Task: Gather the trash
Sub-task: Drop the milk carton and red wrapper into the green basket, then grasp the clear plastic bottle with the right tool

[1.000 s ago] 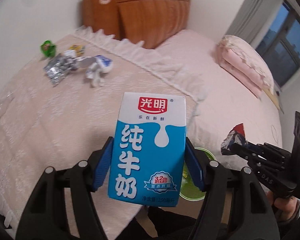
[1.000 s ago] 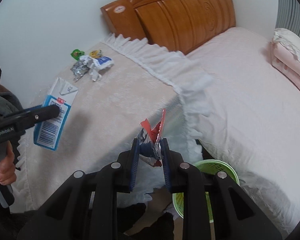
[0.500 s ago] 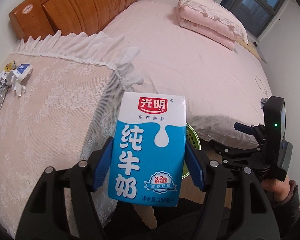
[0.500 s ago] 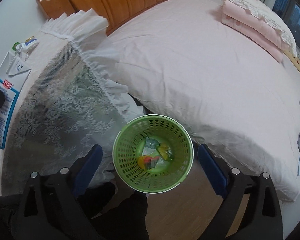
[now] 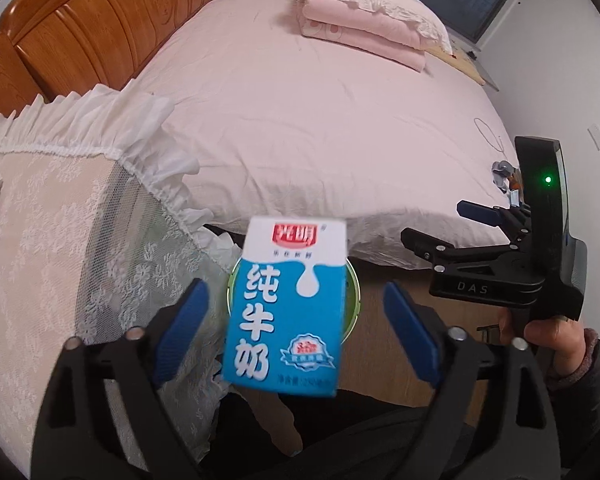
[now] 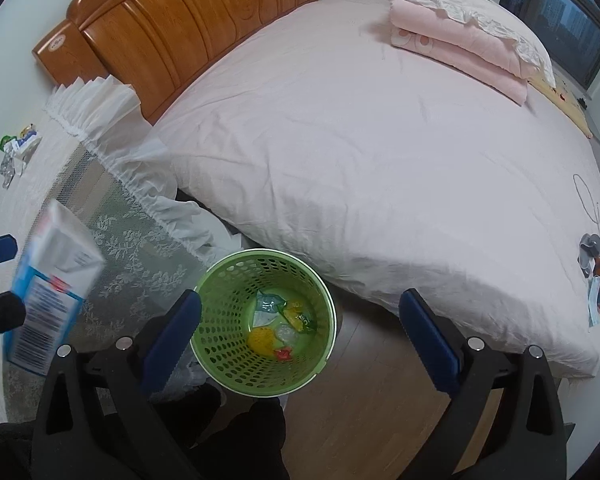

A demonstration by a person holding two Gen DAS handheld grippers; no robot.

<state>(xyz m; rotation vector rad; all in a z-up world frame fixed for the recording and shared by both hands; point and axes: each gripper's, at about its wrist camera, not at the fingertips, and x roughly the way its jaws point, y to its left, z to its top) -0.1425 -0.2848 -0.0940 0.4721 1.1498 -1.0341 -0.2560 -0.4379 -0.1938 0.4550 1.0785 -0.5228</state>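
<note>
A blue and white milk carton (image 5: 286, 304) hangs blurred between the spread fingers of my left gripper (image 5: 296, 328), touching neither pad, above the green trash basket (image 5: 354, 292). It also shows at the left of the right wrist view (image 6: 48, 288). My right gripper (image 6: 300, 344) is open and empty above the green basket (image 6: 320, 292), which holds several wrappers (image 6: 282, 320). The right gripper also shows in the left wrist view (image 5: 456, 224). More wrappers (image 6: 18, 148) lie on the lace-covered table.
The lace-covered table (image 6: 112, 216) stands left of the basket. The pink bed (image 6: 380, 140) with folded bedding (image 6: 460, 40) and a wooden headboard (image 6: 180, 28) fills the back. Small items (image 6: 598, 280) lie on the bed's right edge. Wooden floor (image 6: 364, 400) lies below.
My left gripper has opened and let go of the milk carton, which is dropping toward the basket. My right gripper dropped its wrapper earlier and stays open over the basket.
</note>
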